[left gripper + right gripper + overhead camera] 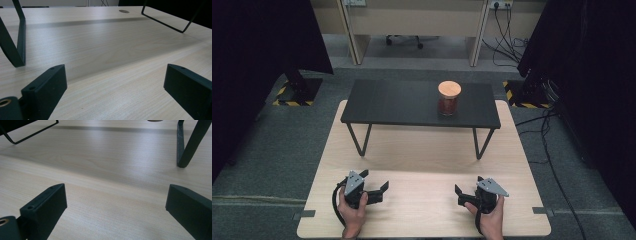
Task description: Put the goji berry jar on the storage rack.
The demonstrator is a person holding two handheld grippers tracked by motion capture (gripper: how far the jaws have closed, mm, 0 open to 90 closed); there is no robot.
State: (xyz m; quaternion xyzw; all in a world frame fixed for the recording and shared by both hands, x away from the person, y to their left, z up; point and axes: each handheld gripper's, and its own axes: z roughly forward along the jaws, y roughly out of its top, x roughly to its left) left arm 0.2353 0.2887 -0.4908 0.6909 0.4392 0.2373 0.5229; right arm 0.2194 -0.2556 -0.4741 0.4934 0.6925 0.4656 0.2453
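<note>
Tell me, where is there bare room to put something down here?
Most of the black shelf left of the jar is bare. So is the wooden table between the left gripper and right gripper, and beneath the shelf. Nowhere looks crowded.

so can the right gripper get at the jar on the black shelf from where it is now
Probably yes. The right gripper is open and empty, and the jar stands alone on top of the black shelf, with bare table between them.

High view looks forward, down over whole bench (422,210); both gripper views skim low across bench toward far edge, sharing wire legs (15,42).
</note>
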